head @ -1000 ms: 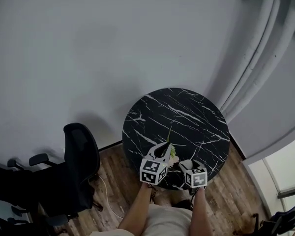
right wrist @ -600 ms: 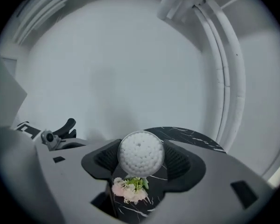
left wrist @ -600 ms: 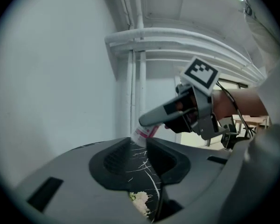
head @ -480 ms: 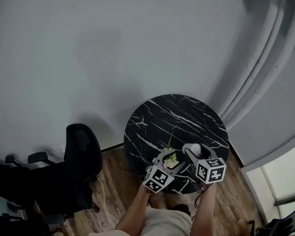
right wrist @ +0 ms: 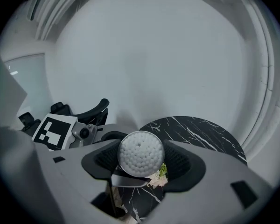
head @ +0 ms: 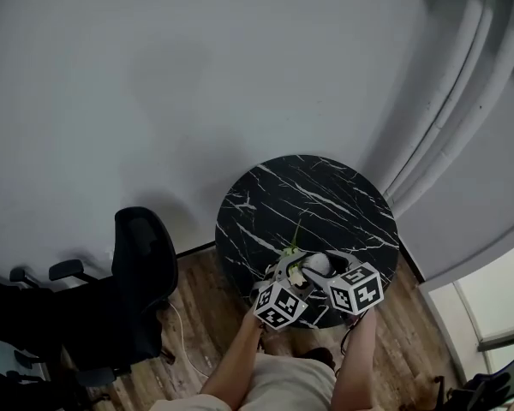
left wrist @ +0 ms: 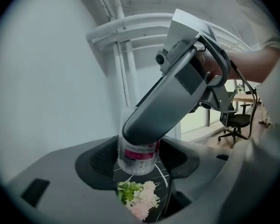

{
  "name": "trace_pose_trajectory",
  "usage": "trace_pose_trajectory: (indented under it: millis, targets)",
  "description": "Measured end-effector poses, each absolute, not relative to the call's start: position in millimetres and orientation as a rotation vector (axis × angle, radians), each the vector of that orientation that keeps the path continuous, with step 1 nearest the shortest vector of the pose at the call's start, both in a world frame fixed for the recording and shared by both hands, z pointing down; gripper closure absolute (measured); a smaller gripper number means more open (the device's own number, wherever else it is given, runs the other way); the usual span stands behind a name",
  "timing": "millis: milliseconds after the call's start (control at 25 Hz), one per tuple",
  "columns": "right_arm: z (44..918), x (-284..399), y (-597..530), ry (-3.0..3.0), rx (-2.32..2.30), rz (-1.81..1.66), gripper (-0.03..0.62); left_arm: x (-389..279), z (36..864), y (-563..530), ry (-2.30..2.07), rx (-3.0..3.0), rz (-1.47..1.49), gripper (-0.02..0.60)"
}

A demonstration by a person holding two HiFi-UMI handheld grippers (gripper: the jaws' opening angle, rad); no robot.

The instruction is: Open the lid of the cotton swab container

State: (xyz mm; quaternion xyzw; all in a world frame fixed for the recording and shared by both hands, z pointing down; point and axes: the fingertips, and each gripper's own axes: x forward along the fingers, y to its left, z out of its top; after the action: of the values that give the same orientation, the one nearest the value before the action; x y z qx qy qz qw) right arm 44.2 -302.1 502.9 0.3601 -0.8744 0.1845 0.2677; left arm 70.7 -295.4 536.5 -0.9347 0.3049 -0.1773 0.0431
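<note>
Wall (head: 154,75), pale grey, fills most of the head view; a light curtain (head: 463,84) hangs in folds down its right side; wood floor (head: 197,315) runs along the bottom. On the floor at the left stands a black chair (head: 141,272); right of it is the round bench (head: 325,195), black with white veins. From the bottom edge two bare forearms (head: 240,358) reach up to the near rim of the bench, each bearing tongs with a marker cube.

Right tongs (head: 321,271) are clamped on the container (right wrist: 141,153); their own view looks straight at one round end, packed with white swab tips, with a pad pressed to either side; whether a clear lid covers that end I cannot tell. Left tongs (head: 289,268) stand just beside them, nearly touching; their jaws have just been opening and now gape wide; the container sits between them with a gap on each side, so the pads do not press it. In the left gripper view the container is a clear tube with a pink band; it hangs tilted, its top hidden behind the grey body of the right tongs, swab tips showing through its lower end.

Just under that lower end, in the same view, lie flowers (left wrist: 137,197), pale pink and white with green leaves, on the near part of the bench.
</note>
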Motion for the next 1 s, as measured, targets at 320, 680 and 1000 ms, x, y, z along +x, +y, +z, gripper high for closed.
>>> trace_pose_trajectory:
  millis: [320,680,1000]
  targets:
    - [510.8,40.9,-292.9,-2.408,0.976,0.533,0.307,71.3,547.2,-282.6,0.916,-2.972,-0.489,0.316]
    - [476.0,24.4,-286.2,-2.542,1.034,-0.038,0.307,64.3,516.9,-280.8,0.878,-3.128,-0.258,0.316]
    - [470.9,22.2,-284.7,-2.642,1.044,0.014,0.307,62.7,520.9,-279.5,0.870,-3.115,-0.281,0.316]
